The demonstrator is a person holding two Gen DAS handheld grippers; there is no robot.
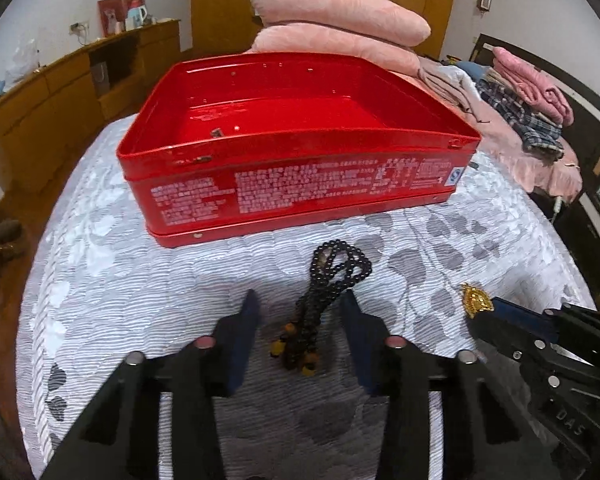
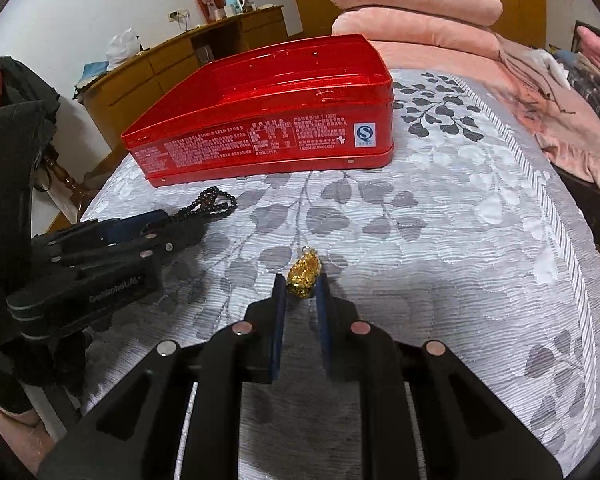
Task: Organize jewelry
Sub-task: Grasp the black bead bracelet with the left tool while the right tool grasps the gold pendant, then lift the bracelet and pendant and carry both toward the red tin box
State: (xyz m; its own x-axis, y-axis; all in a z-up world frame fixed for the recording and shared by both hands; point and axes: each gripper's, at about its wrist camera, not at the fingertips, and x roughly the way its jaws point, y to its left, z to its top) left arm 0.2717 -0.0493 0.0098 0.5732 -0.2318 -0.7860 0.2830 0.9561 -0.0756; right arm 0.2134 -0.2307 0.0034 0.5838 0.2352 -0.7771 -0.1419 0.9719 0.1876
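gold pendant point(image 2: 305, 273) pinched by right gripper point(image 2: 301, 294); left gripper point(image 1: 300, 308) straddles black beads point(image 1: 332, 276).

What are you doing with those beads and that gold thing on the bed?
Someone is tidying jewelry with two handheld tongs. The left tongs are open around a black bead necklace lying on the bedspread. The right tongs have closed on a gold pendant, which looks to be just at the bedspread. An open red tin sits right behind, almost empty, probably where both pieces will go.
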